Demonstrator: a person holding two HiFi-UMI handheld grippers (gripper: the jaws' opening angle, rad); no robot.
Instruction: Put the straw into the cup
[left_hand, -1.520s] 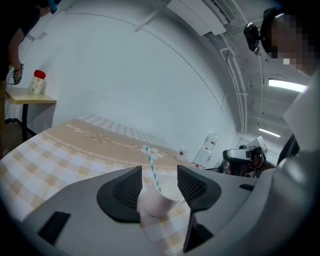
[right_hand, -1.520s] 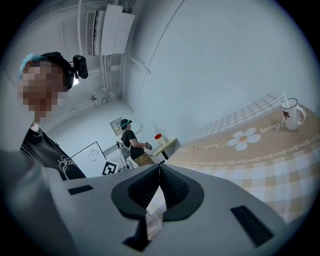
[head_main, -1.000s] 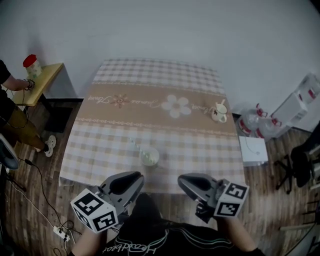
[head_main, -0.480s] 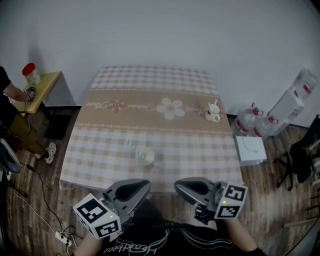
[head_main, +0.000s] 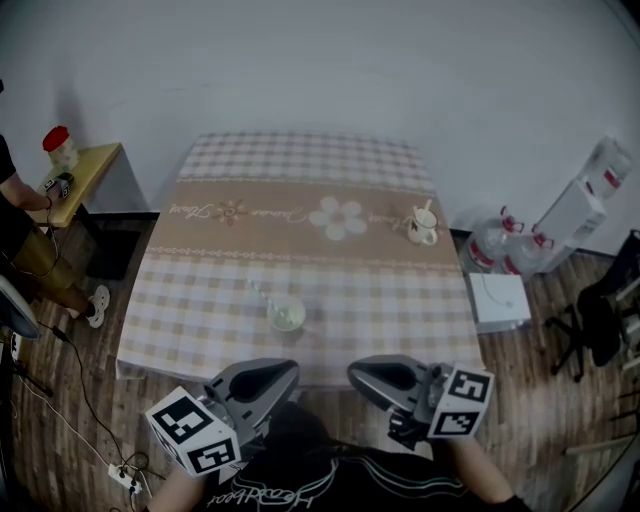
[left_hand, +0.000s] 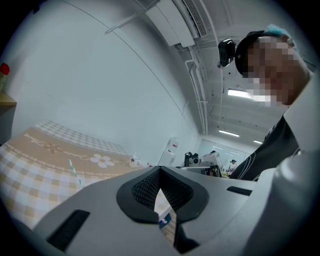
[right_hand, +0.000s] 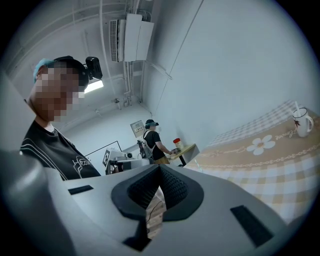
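A clear cup (head_main: 287, 314) stands near the front edge of the checked tablecloth (head_main: 330, 280). A thin striped straw (head_main: 258, 291) slants up and to the left out of it. In the left gripper view the straw (left_hand: 75, 173) rises over the cloth, and the gripper body hides the cup. Both grippers hang close to the person's body, short of the table edge and apart from the cup. My left gripper (head_main: 277, 371) has its jaws together with nothing between them. My right gripper (head_main: 361, 372) is likewise shut and empty.
A white mug (head_main: 421, 226) with a spoon stands at the table's right. To the left, a person (head_main: 18, 225) is at a small wooden side table (head_main: 85, 172) bearing a red-lidded jar (head_main: 60, 148). Water bottles (head_main: 500, 248) and a white box (head_main: 503, 298) lie on the floor to the right.
The whole head view has shifted, so the table now sits a little further off and to the left. Both grippers stay by the body. Cup and straw keep their place on the cloth.
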